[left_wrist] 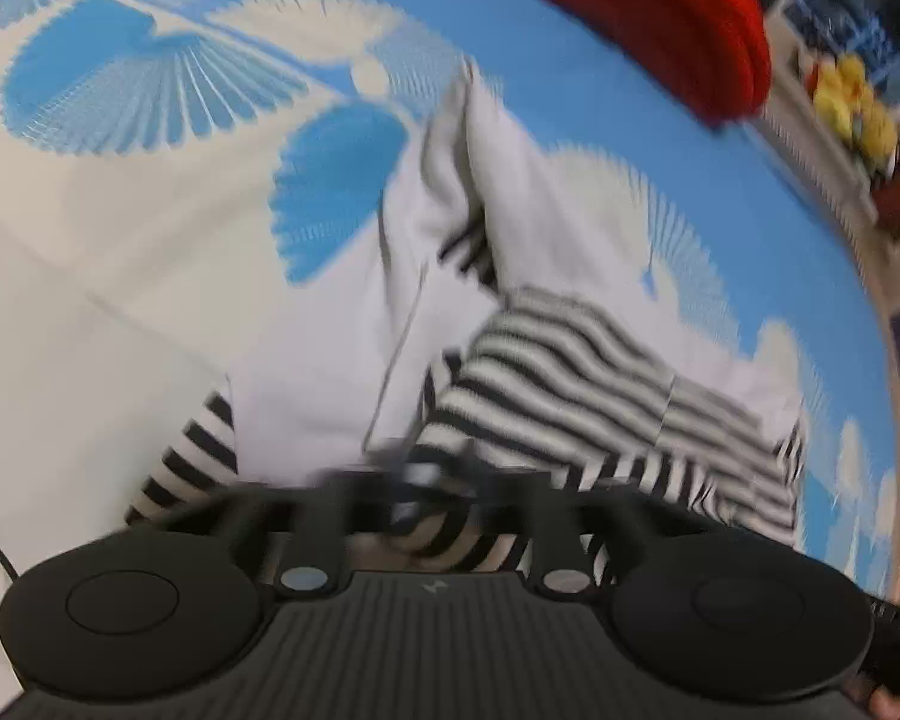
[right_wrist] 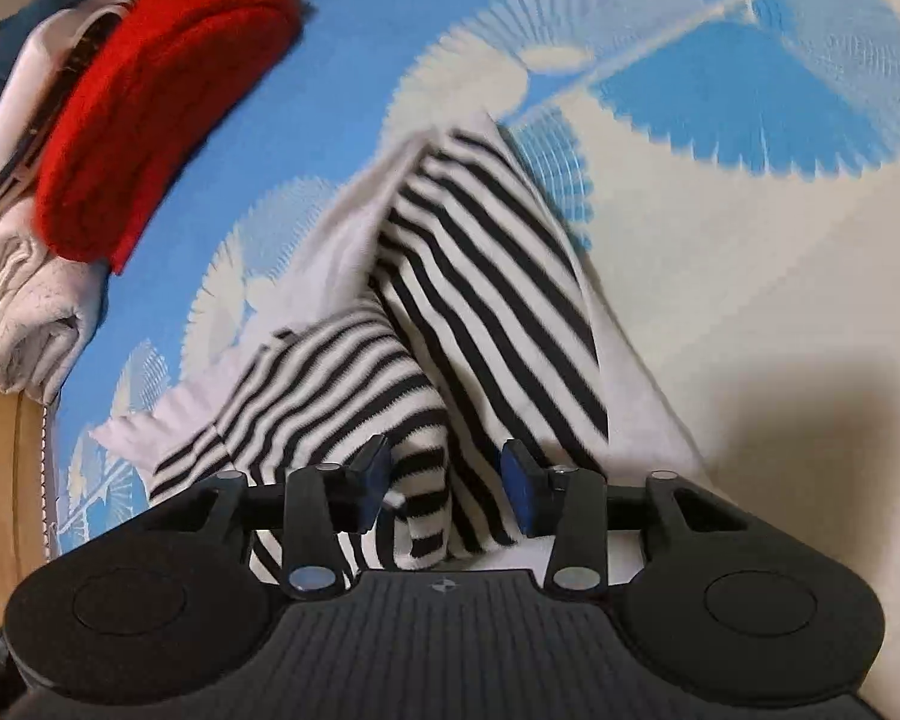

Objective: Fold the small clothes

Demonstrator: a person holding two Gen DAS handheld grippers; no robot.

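A small black-and-white striped garment (left_wrist: 570, 372) with a pale lining lies crumpled on a blue-and-white patterned cover (left_wrist: 120, 90). In the blurred left wrist view my left gripper (left_wrist: 405, 474) has its fingers together on a pinch of the garment, and the cloth rises toward them. In the right wrist view the striped garment (right_wrist: 486, 276) runs in a ridge toward my right gripper (right_wrist: 447, 483). Its blue pads (right_wrist: 519, 495) stand apart with a striped fold between them, and neither visibly presses on it.
A folded red cloth (right_wrist: 150, 108) rests on a pile of folded white clothes (right_wrist: 24, 312) at the cover's (right_wrist: 750, 90) edge. The red cloth (left_wrist: 660, 12) also shows at the top of the left view. Yellow items (left_wrist: 852, 102) sit beyond the edge, and wood (right_wrist: 0, 468) borders the cover.
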